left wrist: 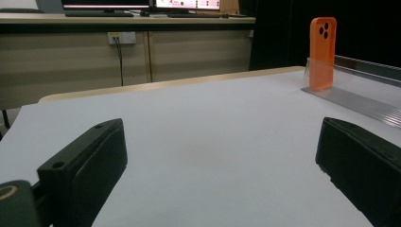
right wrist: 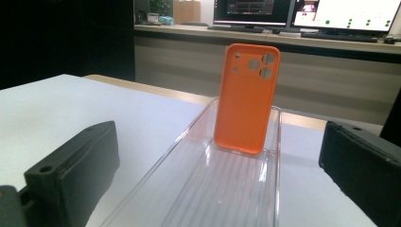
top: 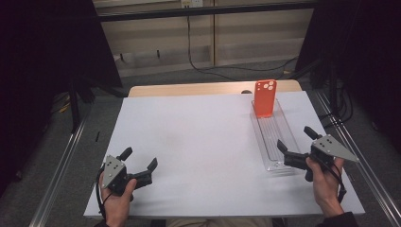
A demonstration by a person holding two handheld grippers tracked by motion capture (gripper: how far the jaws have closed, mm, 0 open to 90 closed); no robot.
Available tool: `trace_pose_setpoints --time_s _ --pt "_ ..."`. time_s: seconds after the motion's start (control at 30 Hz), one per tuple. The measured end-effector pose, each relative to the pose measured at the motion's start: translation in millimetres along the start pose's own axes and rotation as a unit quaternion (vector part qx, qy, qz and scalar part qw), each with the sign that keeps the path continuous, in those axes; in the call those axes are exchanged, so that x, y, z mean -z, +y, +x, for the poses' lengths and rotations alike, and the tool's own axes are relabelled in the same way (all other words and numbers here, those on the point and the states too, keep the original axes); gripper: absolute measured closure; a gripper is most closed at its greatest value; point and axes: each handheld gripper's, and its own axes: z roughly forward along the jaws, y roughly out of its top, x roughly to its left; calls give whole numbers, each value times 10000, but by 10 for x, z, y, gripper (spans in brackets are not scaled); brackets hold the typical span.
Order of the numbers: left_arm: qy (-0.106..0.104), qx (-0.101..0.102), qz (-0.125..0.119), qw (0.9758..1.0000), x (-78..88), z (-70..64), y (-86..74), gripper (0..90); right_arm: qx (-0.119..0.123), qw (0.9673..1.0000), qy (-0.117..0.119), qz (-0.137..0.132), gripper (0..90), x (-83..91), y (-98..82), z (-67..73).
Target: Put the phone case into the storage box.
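Note:
An orange phone case (top: 265, 98) stands upright at the far end of a long clear plastic tray (top: 279, 151) on the right of the white table. The case (right wrist: 246, 97) leans against the tray's far wall (right wrist: 277, 142), camera holes at its top. My right gripper (top: 297, 142) is open at the tray's near end, jaws wide apart, nothing between them. My left gripper (top: 140, 158) rests open at the near left of the table, holding nothing. In the left gripper view the orange case (left wrist: 322, 52) and the tray (left wrist: 364, 101) sit far off to the right.
A white sheet (top: 198, 142) covers the wooden table. Metal rails (top: 61, 170) run along both sides. Beyond the far edge stand a beige cabinet wall (top: 208, 33) with a hanging cable, and a desk with monitors (right wrist: 302, 14).

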Motion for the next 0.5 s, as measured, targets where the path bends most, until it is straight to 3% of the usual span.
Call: trace_pose_setpoints --time_s 0.2,0.3,0.4,0.5 --pt "12 24 -4 10000 8 2 -6 28 21 10000 25 -31 0 137 -77 34" --pt "9 -4 16 10000 14 3 -6 28 77 9998 30 -173 0 211 -91 71" --pt "20 20 29 10000 30 -2 -19 28 -49 9997 67 -219 0 256 -102 81" --pt "54 30 13 10000 49 7 -26 28 -22 9998 43 -180 0 298 -142 82"
